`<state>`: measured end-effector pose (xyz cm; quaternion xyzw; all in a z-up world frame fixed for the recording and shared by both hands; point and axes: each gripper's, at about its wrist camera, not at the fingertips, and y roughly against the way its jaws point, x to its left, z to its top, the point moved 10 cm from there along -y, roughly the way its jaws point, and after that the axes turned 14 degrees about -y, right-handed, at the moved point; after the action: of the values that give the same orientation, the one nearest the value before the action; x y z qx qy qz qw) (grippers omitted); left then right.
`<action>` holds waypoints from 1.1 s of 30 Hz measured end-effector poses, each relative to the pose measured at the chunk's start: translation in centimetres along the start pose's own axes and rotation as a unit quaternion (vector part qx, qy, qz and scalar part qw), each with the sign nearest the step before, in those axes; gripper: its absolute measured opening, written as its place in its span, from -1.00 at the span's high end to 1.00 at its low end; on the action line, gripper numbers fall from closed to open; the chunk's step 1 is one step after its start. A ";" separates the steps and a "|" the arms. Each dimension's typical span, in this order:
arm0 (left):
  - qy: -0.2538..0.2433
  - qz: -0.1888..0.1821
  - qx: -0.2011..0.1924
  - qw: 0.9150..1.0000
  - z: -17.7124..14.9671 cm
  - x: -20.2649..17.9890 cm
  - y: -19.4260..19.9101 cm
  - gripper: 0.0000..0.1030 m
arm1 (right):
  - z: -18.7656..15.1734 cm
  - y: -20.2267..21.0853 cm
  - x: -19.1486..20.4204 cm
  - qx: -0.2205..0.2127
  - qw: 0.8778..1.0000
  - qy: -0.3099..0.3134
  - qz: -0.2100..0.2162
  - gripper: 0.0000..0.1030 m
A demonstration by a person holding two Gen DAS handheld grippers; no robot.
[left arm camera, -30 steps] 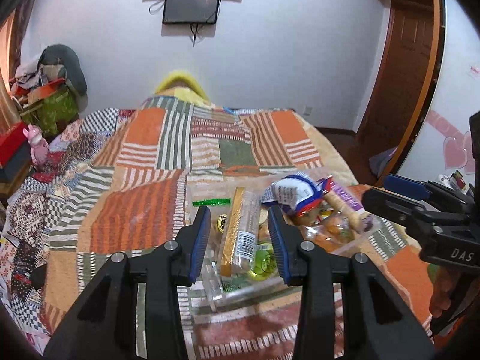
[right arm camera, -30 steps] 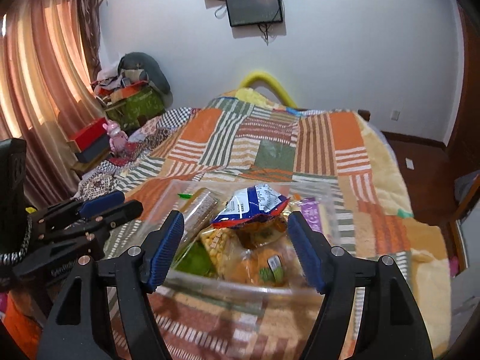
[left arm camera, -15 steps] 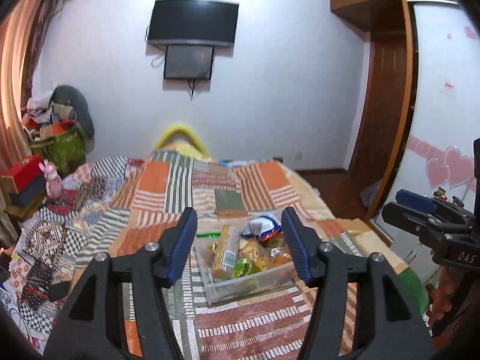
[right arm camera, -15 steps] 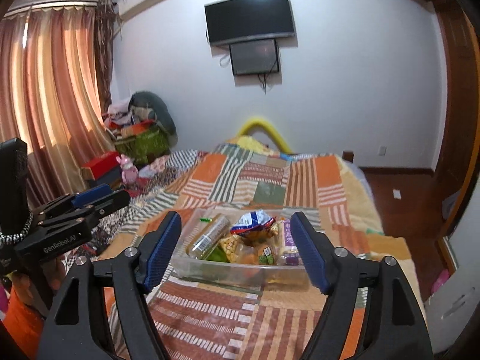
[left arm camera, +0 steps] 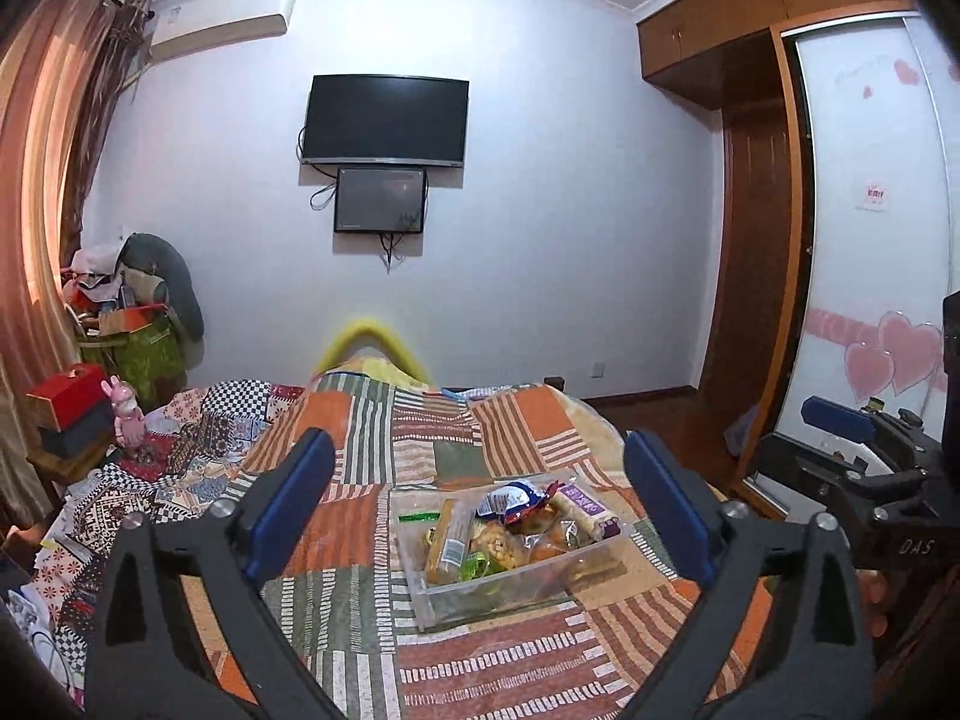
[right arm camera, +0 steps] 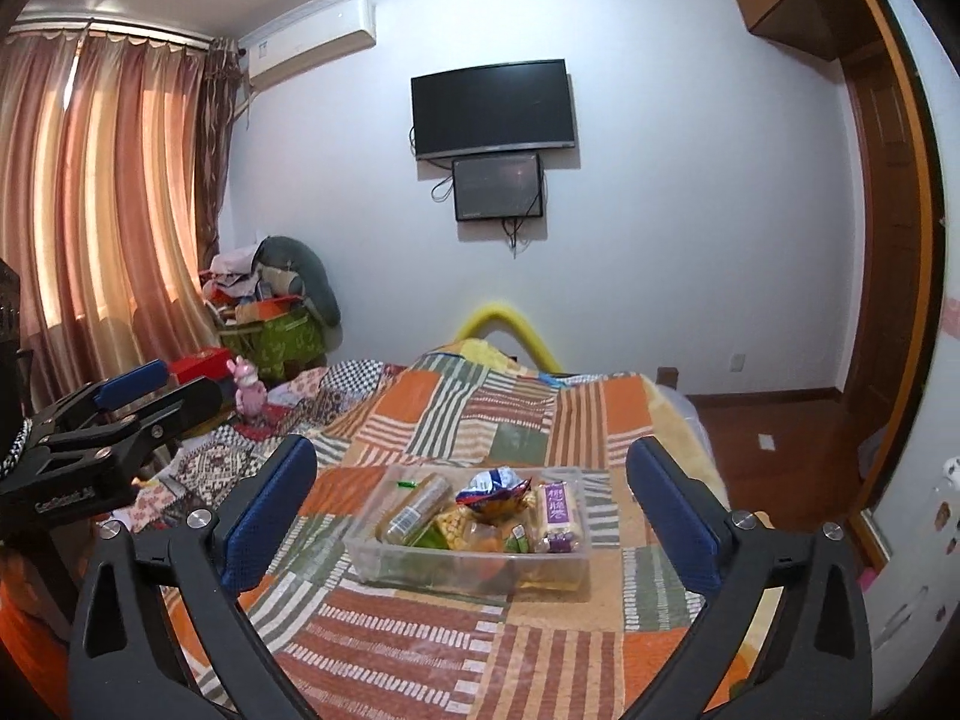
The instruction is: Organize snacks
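A clear plastic bin (left arm camera: pixel 607 564) of packaged snacks sits on the patchwork bedspread; it also shows in the right wrist view (right arm camera: pixel 384 567). In it lie a long tan bar (left arm camera: pixel 447 540), a blue and red bag (left arm camera: pixel 510 498) and a purple-labelled pack (right arm camera: pixel 559 513). A small green packet (left arm camera: pixel 420 516) lies at the bin's far left edge. My left gripper (left arm camera: pixel 477 510) is open and empty, held back from and above the bin. My right gripper (right arm camera: pixel 471 519) is open and empty, likewise held back.
The bed (right arm camera: pixel 480 648) fills the foreground. A television (left arm camera: pixel 385 120) hangs on the far wall. Piled clothes and boxes (left arm camera: pixel 129 324) and a pink toy (left arm camera: pixel 125 411) stand at the left. A wardrobe (left arm camera: pixel 864 240) and door are at the right, curtains (right arm camera: pixel 102 210) at the left.
Both grippers have pulled back and up from the bin, which now looks smaller and farther. The left jaws have opened wider. The snacks have not moved.
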<state>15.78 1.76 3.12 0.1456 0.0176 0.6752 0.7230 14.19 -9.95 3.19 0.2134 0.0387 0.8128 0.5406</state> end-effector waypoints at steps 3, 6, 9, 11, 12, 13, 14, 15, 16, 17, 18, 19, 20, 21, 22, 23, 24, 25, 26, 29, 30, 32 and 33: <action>0.000 0.002 -0.001 1.000 0.0 0.0 0.3 -0.98 | 0.0 -0.1 0.0 -0.002 1.000 -0.005 -0.003 -1.00; 0.003 0.002 -0.003 1.000 -0.1 -0.1 0.6 -0.99 | -0.1 0.5 -0.1 -0.005 1.000 -0.010 -0.004 -1.00; 0.000 0.006 -0.005 1.000 -0.2 -0.1 0.9 -0.99 | -0.3 1.1 -0.2 -0.009 1.000 -0.012 -0.004 -1.00; -0.001 0.008 -0.005 1.000 -0.2 -0.1 1.0 -0.99 | -0.3 1.4 -0.2 -0.011 1.000 -0.012 -0.004 -1.00; -0.001 0.008 -0.006 1.000 -0.2 0.0 1.1 -0.99 | -0.3 1.5 -0.2 -0.011 1.000 -0.012 -0.004 -1.00; 0.000 0.007 -0.006 1.000 -0.2 -0.1 1.1 -0.99 | -0.2 1.5 -0.1 -0.012 1.000 -0.012 -0.003 -1.00; 0.000 0.006 -0.005 1.000 -0.2 -0.1 1.1 -0.99 | -0.3 1.6 -0.2 -0.013 1.000 -0.012 -0.003 -1.00; 0.001 0.006 -0.005 1.000 -0.2 -0.1 1.2 -0.99 | -0.3 1.6 -0.1 -0.013 1.000 -0.011 -0.003 -1.00; 0.001 0.006 -0.005 1.000 -0.2 -0.1 1.2 -0.99 | -0.3 1.7 -0.1 -0.014 1.000 -0.010 -0.004 -1.00; 0.001 0.006 -0.005 1.000 -0.2 -0.1 1.2 -0.99 | -0.4 1.7 -0.2 -0.014 1.000 -0.010 -0.003 -1.00; 0.001 0.006 -0.005 1.000 -0.2 -0.1 1.2 -0.99 | -0.4 1.7 -0.2 -0.014 1.000 -0.011 -0.003 -1.00; 0.000 0.007 -0.005 1.000 -0.2 -0.1 1.2 -0.99 | -0.4 1.7 -0.2 -0.014 1.000 -0.011 -0.003 -1.00; 0.000 0.007 -0.005 1.000 -0.2 -0.1 1.2 -0.99 | -0.4 1.8 -0.3 -0.014 1.000 -0.012 -0.003 -1.00; 0.000 0.007 -0.005 1.000 -0.1 -0.1 1.3 -0.99 | -0.4 1.8 -0.3 -0.015 1.000 -0.012 -0.003 -1.00; 0.000 0.007 -0.006 1.000 -0.1 -0.1 1.3 -0.99 | -0.5 1.8 -0.3 -0.015 1.000 -0.012 -0.002 -1.00; 0.001 0.007 -0.006 1.000 -0.1 -0.1 1.3 -0.99 | -0.4 1.9 -0.3 -0.015 1.000 -0.013 -0.002 -1.00; 0.000 0.007 -0.006 1.000 -0.1 -0.1 1.3 -0.99 | -0.3 1.9 -0.3 -0.016 1.000 -0.013 -0.002 -1.00; 0.000 0.007 -0.006 1.000 -0.1 -0.1 1.3 -0.99 | -0.4 2.0 -0.3 -0.016 1.000 -0.014 -0.002 -1.00; 0.000 0.007 -0.006 1.000 0.0 -0.2 1.3 -0.99 | -0.3 2.0 -0.3 -0.016 1.000 -0.013 -0.002 -1.00; 0.000 0.006 -0.005 1.000 0.0 -0.2 1.3 -1.00 | -0.2 2.1 -0.3 -0.018 1.000 -0.012 -0.002 -1.00; -0.001 0.005 -0.005 1.000 0.0 -0.3 1.3 -1.00 | -0.2 2.1 -0.3 -0.017 1.000 -0.012 -0.002 -1.00; -0.003 0.005 -0.005 1.000 0.0 -0.3 1.3 -0.99 | -0.2 2.2 -0.3 -0.018 1.000 -0.012 -0.003 -1.00; -0.003 0.005 -0.005 1.000 0.0 -0.3 1.3 -1.00 | -0.1 2.2 -0.3 -0.018 1.000 -0.013 -0.003 -1.00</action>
<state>14.47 1.47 3.40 0.1442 0.0112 0.6786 0.7201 12.29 -11.10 3.64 0.2140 0.0179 0.8090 0.5471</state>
